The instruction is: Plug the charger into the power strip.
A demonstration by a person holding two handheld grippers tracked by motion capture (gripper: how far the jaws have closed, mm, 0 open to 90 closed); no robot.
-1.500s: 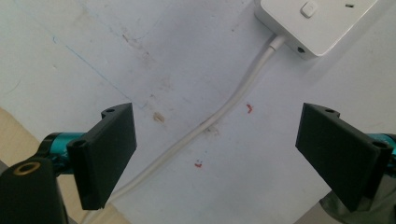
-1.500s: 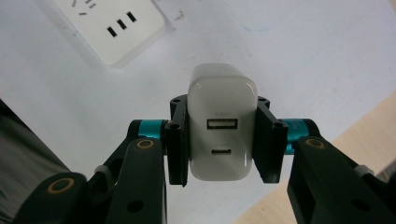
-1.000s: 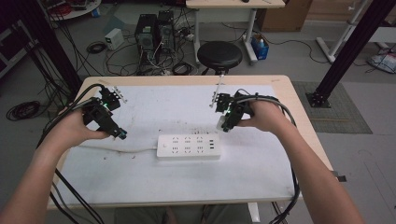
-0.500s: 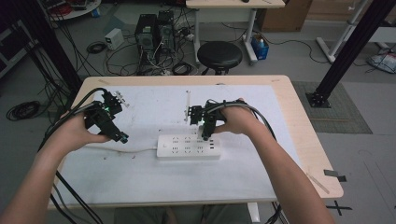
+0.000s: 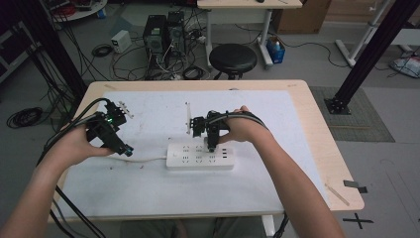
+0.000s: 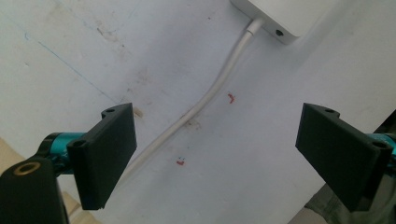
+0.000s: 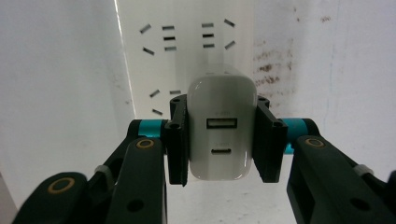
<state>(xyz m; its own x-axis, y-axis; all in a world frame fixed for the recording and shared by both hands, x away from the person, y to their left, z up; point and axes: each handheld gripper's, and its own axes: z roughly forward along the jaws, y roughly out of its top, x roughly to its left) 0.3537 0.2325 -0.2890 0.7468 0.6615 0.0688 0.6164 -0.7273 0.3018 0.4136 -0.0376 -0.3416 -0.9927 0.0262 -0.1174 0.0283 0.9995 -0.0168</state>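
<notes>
Plugging-in step, by the look of it: right gripper [image 7: 223, 142] fingers pinching white charger [image 7: 222, 135] directly over power strip [image 5: 200, 156] at worktop [image 5: 317, 148] centre. Left gripper [image 6: 219, 154] at 9 o'clock, fingers spread above cord [image 6: 205, 100]. Next: lining prongs with socket slots, pressing straight down.

A black round stool [image 5: 233, 58] stands beyond the table's [image 5: 317, 124] far edge. Computer towers [image 5: 163, 32] and tangled cables [image 5: 129, 54] sit on the floor left of it.
</notes>
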